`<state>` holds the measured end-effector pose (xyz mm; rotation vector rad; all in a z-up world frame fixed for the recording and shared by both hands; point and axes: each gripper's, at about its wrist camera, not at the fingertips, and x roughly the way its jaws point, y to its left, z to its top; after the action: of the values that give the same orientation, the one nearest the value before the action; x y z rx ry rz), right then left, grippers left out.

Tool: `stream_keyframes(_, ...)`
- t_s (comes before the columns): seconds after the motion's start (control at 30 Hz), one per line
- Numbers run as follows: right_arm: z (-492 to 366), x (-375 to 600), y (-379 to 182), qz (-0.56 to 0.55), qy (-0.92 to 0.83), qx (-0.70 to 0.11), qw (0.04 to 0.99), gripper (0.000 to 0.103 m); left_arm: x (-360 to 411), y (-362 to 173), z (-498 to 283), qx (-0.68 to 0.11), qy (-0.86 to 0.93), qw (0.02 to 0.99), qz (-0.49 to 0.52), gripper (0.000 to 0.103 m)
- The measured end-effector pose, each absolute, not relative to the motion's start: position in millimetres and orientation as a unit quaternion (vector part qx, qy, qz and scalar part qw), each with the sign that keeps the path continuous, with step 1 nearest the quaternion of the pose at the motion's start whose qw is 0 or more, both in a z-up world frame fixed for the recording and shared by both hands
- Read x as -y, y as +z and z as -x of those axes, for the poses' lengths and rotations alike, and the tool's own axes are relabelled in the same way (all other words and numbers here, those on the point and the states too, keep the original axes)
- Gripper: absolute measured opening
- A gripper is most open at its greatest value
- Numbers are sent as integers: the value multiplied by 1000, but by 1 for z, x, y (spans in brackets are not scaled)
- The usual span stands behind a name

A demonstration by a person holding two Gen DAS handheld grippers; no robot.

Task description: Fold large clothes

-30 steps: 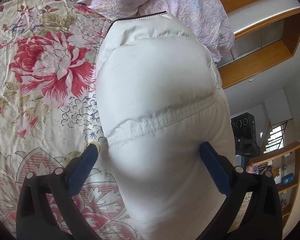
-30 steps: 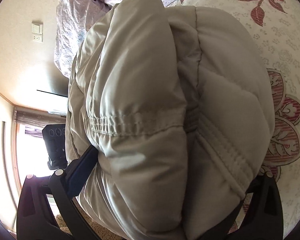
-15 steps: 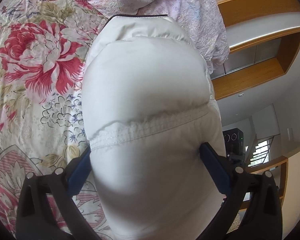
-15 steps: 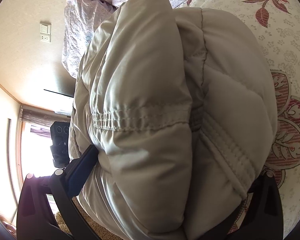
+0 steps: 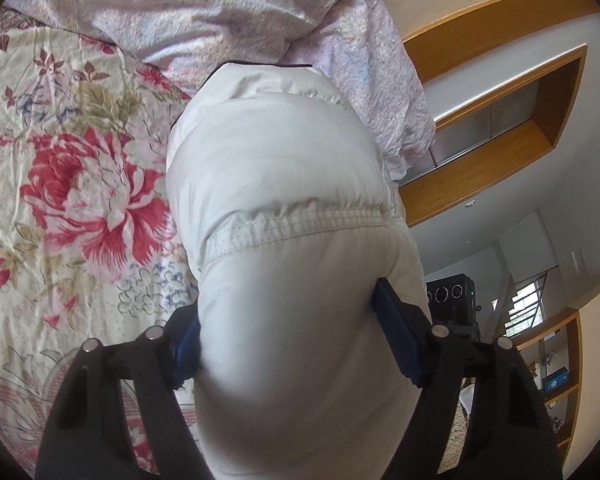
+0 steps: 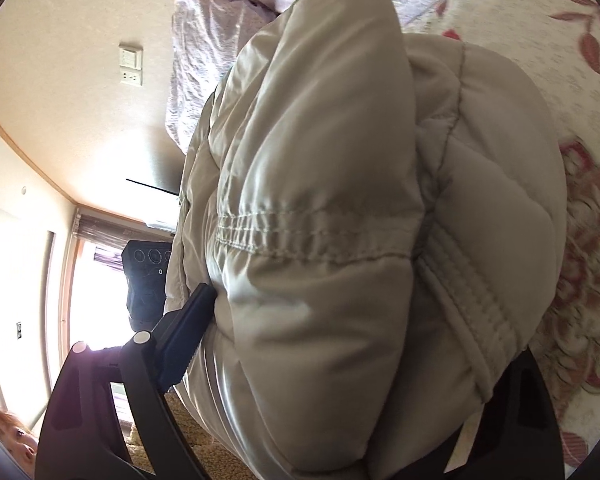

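Note:
A puffy white quilted jacket (image 5: 276,184) fills both wrist views, bunched into thick folds with an elastic seam across it. My left gripper (image 5: 288,332) is shut on a thick fold of the jacket, which bulges between its blue pads. My right gripper (image 6: 360,344) is shut on another bulky fold of the jacket (image 6: 340,200); its right finger is hidden behind the fabric. The jacket hangs from both grippers over the flowered bedspread (image 5: 72,184).
A crumpled pale purple quilt (image 5: 204,12) lies at the head of the bed, also seen in the right wrist view (image 6: 220,20). Beyond the bed edge are wooden shelves (image 5: 500,136), a black appliance (image 6: 144,280) by a bright window, and a wall switch (image 6: 131,66).
Both grippers have closed further onto the jacket folds, the left pads clearly nearer each other. The views have shifted slightly over the bed; the jacket stays held.

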<state>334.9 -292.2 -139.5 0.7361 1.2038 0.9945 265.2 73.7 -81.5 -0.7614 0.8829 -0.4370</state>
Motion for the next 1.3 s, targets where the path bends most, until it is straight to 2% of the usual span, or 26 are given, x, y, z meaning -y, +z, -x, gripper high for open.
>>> stream_keyframes(0.3,-380,222,-119,-278,462,-532,653,87,-134,-68,-276,-378,-154,835,369,75)
stream_keyframes(0.5,-406,193,-140,-278,446,-543,655,86,-160,-85,-283,-382,-120,843,360,76)
stream_keyframes(0.63,-414,192,-157,-294,433,-546,654,91,-164,-99,-286,-377,-107,849,355,82)
stream_keyframes(0.73,-409,193,-157,-278,413,-545,674,98,-164,-99,-283,-380,-100,853,345,85)
stream_keyframes(0.87,-394,205,-132,-242,367,-527,727,99,-163,-86,-277,-383,-76,862,322,89)
stream_keyframes(1.03,-373,254,-88,-232,274,-457,814,98,-158,-51,-261,-368,2,902,228,95)
stream_keyframes(1.07,-369,256,-80,-224,269,-446,824,97,-154,-45,-259,-366,12,906,210,95)
stream_keyframes(1.17,-354,232,-55,-169,269,-415,852,84,-135,-30,-255,-363,42,918,156,95)
stream_keyframes(1.23,-345,203,-44,-121,270,-399,868,70,-121,-23,-254,-360,58,923,125,98)
stream_keyframes(1.3,-344,179,-38,-79,269,-380,881,61,-111,-21,-255,-359,68,925,105,100)
